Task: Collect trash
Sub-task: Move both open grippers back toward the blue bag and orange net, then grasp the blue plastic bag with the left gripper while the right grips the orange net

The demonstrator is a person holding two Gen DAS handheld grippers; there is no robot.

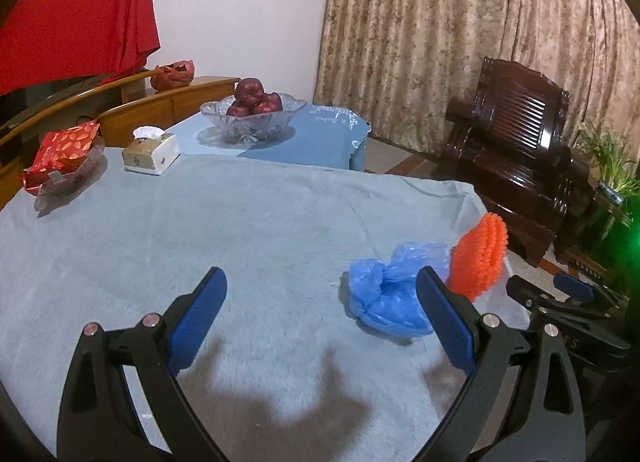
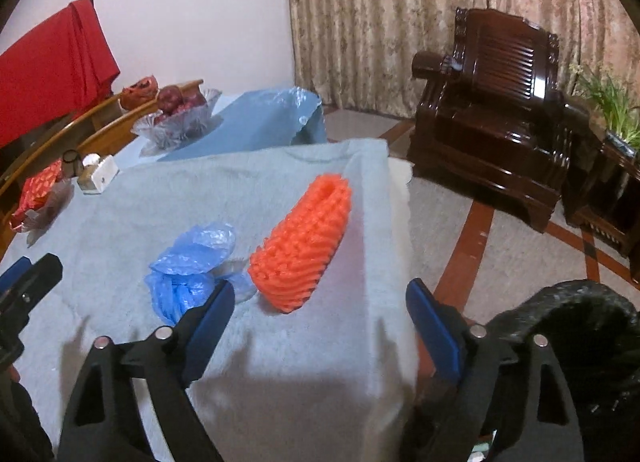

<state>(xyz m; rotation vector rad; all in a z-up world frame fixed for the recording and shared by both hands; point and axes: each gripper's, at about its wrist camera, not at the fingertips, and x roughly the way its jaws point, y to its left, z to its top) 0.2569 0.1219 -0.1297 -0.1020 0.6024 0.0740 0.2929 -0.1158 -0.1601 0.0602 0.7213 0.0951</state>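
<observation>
Both grippers share one build: the left gripper (image 1: 322,300) and right gripper (image 2: 320,312) have black triangular-cutout arms. Flat blue pads line each, with round silver screws at the pivots behind the pads

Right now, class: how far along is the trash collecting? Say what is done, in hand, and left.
Done: nothing visibly.
In hand: nothing; the left gripper and right gripper are open and empty.
Left: the blue plastic bag and orange foam net lie on the table, outside the black bin bag.
</observation>
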